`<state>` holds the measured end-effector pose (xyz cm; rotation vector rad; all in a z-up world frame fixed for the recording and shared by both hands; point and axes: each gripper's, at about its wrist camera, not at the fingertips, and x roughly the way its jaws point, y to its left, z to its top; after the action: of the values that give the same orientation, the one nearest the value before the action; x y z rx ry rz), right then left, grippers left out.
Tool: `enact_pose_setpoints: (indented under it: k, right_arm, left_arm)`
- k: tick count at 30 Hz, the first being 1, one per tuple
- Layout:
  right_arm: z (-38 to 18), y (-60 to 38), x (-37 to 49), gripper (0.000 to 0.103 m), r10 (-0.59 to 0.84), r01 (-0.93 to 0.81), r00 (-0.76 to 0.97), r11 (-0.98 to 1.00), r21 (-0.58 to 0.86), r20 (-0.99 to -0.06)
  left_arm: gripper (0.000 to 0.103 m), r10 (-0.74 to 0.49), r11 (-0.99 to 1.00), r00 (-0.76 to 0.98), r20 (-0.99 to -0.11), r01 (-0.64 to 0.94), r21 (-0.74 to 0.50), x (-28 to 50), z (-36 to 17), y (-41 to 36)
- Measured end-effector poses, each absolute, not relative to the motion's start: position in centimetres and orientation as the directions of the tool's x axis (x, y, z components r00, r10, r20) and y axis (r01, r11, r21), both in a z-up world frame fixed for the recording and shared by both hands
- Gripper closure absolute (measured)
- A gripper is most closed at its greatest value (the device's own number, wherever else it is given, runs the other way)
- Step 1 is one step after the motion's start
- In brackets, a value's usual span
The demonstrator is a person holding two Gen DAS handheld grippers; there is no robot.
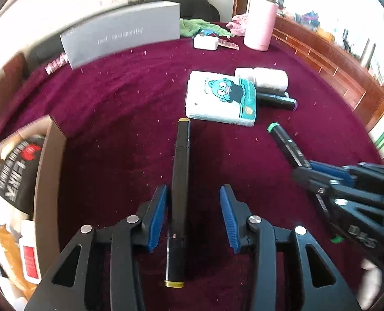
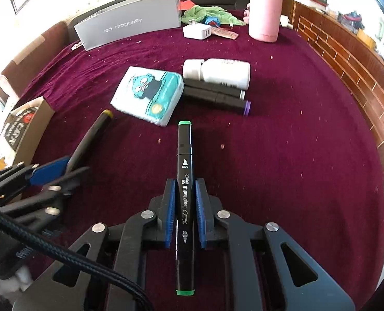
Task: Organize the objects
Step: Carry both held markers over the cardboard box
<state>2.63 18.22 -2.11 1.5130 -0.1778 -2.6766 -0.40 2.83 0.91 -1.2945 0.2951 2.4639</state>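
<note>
Maroon cloth [image 2: 282, 155]: covers the whole table surface, flecked with pale crumbs.

Grey box [image 2: 129, 26], printed "red dragonfly": stands on its long edge at the far side of the cloth.

Cardboard box [image 1: 50, 171]: open, at the left edge, holding a black printed packet and a white bottle with a red label.

Pink bottle [image 2: 265, 10]: upright at the far right, beside a green towel [image 2: 204, 13].

Left gripper [image 1: 193, 216]: jaws apart. The yellow-capped marker [image 1: 180, 181] lies between the blue pads, touching the left pad, clear of the right one. Whether it rests on the cloth cannot be told.

Right gripper [image 2: 186, 213]: jaws clamped on the green-capped marker [image 2: 184, 155], which points forward along the fingers, lettering "Touch TongNianRiJi Art Marker" facing up.

Tissue pack [image 2: 149, 94], with a teal cartoon figure: flat at mid-cloth, just beyond both marker tips.

White pill bottle [image 2: 217, 73]: on its side, right of the tissue pack.

Two black markers, one white-capped [image 2: 215, 88] and one purple-capped [image 2: 223, 102]: side by side, the white-capped one touching the pill bottle.

White charger [image 2: 197, 31]: plug prongs up, near the towel, next to a pink wrapper [image 2: 225, 33].
</note>
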Motion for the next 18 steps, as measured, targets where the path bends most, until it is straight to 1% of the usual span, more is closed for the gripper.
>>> enact_pose_setpoints:
  k: [1,2,3,4,7,12,18]
  right_arm:
    - [-2.0,18.3,3.0,0.091,-0.125,-0.004,-0.510,-0.989,0.148,-0.851]
    - [-2.0,18.2,2.9,0.091,-0.136,-0.004,-0.506,-0.987,0.160,-0.852]
    - [-1.9,18.3,3.3,0.091,-0.152,-0.002,-0.504,-0.984,0.176,-0.851]
    - [-1.6,18.4,3.8,0.091,-0.170,0.004,-0.506,-0.981,0.195,-0.845]
    - [-0.9,18.1,4.8,0.090,-0.163,0.012,-0.523,-0.983,0.184,-0.837]
    - [0.2,17.2,6.3,0.090,-0.178,0.029,-0.545,-0.981,0.194,-0.820]
    - [1.3,15.7,7.2,0.090,-0.217,0.065,-0.546,-0.974,0.218,-0.809]
  left_arm:
    - [0.070,0.199,-0.919,-0.541,-0.817,-0.392,0.036,0.0,0.9,3.0]
    - [0.077,0.210,-0.918,-0.537,-0.817,-0.396,0.024,0.2,0.9,2.9]
    - [0.090,0.217,-0.918,-0.533,-0.818,-0.397,0.015,0.3,1.0,2.8]
    - [0.092,0.222,-0.917,-0.527,-0.820,-0.399,0.008,0.5,1.1,2.6]
    - [0.092,0.242,-0.915,-0.513,-0.823,-0.403,-0.018,1.4,1.3,1.9]
    - [0.092,0.279,-0.915,-0.526,-0.804,-0.400,-0.055,3.4,2.4,0.4]
    - [0.092,0.313,-0.919,-0.574,-0.756,-0.383,-0.090,5.6,5.3,-2.3]
